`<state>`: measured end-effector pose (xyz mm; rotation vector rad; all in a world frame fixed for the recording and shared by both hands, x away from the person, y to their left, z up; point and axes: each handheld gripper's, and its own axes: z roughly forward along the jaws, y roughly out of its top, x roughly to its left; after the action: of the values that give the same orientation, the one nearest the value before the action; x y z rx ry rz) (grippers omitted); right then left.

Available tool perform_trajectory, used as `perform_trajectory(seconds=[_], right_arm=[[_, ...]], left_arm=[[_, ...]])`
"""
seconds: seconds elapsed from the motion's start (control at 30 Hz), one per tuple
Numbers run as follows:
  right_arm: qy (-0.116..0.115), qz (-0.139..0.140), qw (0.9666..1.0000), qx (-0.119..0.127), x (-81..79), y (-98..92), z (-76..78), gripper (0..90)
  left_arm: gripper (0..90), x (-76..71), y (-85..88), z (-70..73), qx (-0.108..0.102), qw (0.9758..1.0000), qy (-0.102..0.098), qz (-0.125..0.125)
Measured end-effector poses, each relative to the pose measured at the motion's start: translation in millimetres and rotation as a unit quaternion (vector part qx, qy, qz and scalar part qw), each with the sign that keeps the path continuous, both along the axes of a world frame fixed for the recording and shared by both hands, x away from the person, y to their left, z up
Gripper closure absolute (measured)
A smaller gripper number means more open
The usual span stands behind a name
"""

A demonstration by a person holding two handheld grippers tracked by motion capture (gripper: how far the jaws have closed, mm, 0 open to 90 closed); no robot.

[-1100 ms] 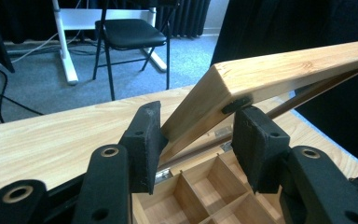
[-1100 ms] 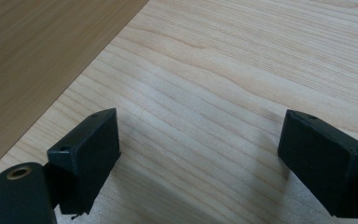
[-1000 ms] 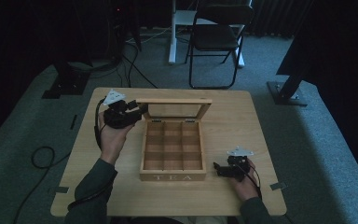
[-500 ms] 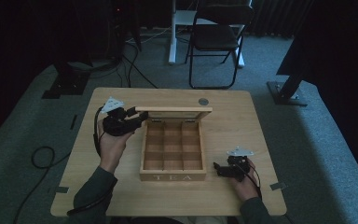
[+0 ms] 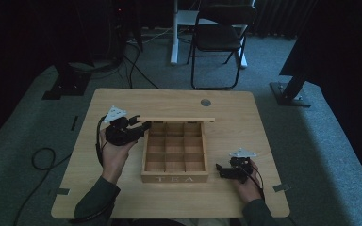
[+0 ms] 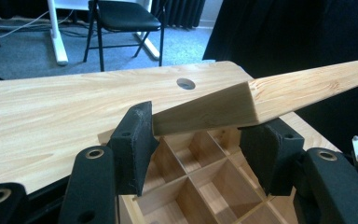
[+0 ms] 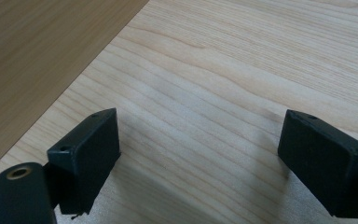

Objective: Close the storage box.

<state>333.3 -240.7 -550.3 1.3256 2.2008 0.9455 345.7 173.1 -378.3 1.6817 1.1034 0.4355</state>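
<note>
1. The lid [image 6: 242, 100] looks like stiff, light wood, hinged to the box [image 5: 174, 153]. Its corner edge offers the best hold, though smooth wood may slip.
2. Pale pine; the box has nine compartments and "TEA" on its front.
3. The left gripper [image 6: 198, 147] stands wide, with the lid's corner between its jaws and resting on them.
4. The right gripper [image 7: 200, 154] is wide open and empty, just right of the box.

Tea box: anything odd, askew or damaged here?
Nothing looks damaged. The tea box sits square on the table, its compartments empty. Its lid is raised partway, a corner sitting between the open jaws of the left hand-held gripper. The right hand-held gripper rests open beside the box.
</note>
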Motion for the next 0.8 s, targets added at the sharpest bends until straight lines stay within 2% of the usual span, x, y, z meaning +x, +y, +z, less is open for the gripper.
perform_trajectory(seconds=[0.23,0.8], right_arm=[[0.001,0.0,1.0,0.001,-0.1,0.1,0.0,12.2],[0.0,0.001,1.0,0.0,0.0,-0.1,0.0,12.2]], left_arm=[[42.4,-8.6,-3.8,-3.5,0.014,0.9999,-0.006,0.004],[39.6,-20.8,-4.5,-14.9,0.013,0.9999,0.009,0.002]])
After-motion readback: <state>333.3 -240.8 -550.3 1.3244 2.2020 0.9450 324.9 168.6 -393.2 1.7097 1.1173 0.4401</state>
